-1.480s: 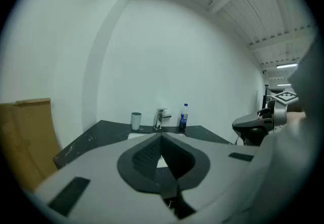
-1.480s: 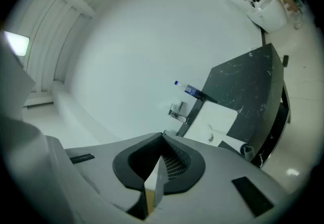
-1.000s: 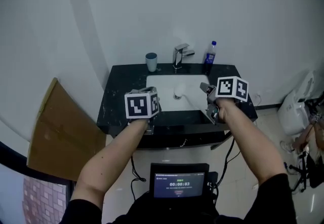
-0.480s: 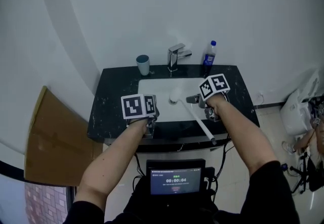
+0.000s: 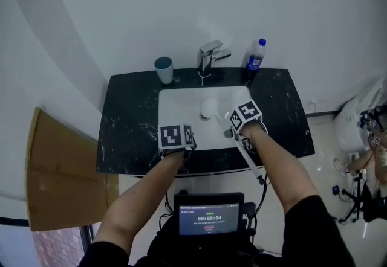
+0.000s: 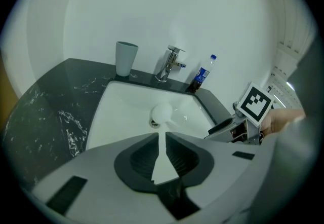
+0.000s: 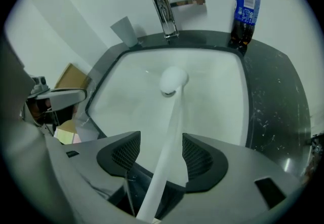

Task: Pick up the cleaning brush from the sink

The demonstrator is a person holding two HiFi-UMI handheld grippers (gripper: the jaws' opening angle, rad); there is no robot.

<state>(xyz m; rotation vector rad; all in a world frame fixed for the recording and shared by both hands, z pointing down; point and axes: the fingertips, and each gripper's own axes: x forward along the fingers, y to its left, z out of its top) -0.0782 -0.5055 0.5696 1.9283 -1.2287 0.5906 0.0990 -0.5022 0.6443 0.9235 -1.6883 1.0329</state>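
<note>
A white cleaning brush (image 5: 208, 109) lies in the white sink (image 5: 181, 106), its round head over the drain. Its long handle (image 5: 248, 162) runs out over the front edge. My right gripper (image 7: 161, 137) points steeply down and straddles the handle (image 7: 169, 132). Its jaws are closing, with a gap left on each side of the handle. My left gripper (image 6: 164, 136) hovers at the sink's front left, jaws together on nothing, aimed toward the brush head (image 6: 162, 112). In the head view its marker cube (image 5: 175, 136) hides its jaws.
A chrome tap (image 5: 208, 54), a blue-labelled bottle (image 5: 254, 55) and a grey-blue cup (image 5: 163, 69) stand along the back of the black marble counter (image 5: 127, 121). Cardboard (image 5: 48, 169) leans at the left. A small screen (image 5: 208, 214) sits below the counter.
Both grippers have come down toward the sink. The right one tipped downward and now straddles the brush handle; the left one settled at the sink's front edge.
</note>
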